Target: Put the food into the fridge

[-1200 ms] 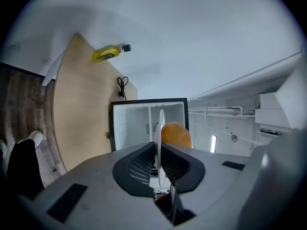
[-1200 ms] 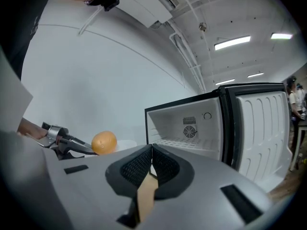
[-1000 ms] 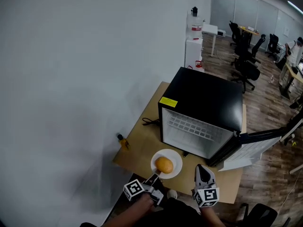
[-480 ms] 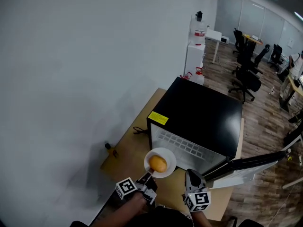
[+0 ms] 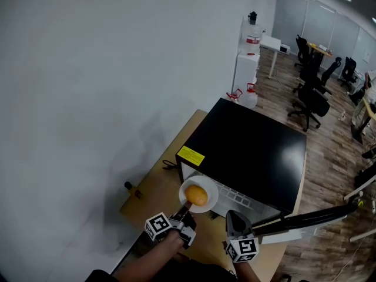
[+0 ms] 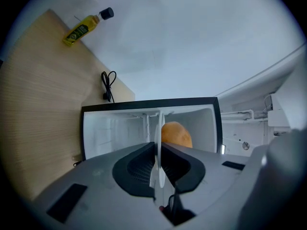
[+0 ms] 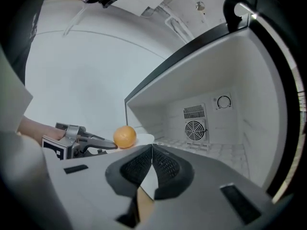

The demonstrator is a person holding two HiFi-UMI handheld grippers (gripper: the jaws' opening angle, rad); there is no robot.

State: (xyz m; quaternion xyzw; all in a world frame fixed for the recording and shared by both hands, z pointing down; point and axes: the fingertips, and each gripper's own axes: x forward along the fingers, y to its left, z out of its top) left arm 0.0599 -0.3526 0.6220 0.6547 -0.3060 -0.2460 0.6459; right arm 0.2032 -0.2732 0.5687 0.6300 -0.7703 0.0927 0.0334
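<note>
- Orange: it sits loose on a small white plate, held in the air just in front of the open fridge, at the mouth of its white compartment.
- I judge the fruit light and firm, but round and free to roll. The plate looks stiff, smooth and probably breakable, so it has to be kept level.
- My hold is on the plate's near rim, not on the fruit. My left tongs are pinched on that thin edge, one pad on either side of it. In the left gripper view the plate runs edge-on straight out from the jaws, and the orange rests on it just beyond the tips.
- A rim grip leaves the load hanging out ahead of the tongs, so I expect it to want to tip. Going inward calls for a slow, flat carry.
- My right tongs are pressed together on nothing. They hover to the right of the plate, near the fridge opening and beside the swung-open door. The orange lies to their left, apart from them.
</note>
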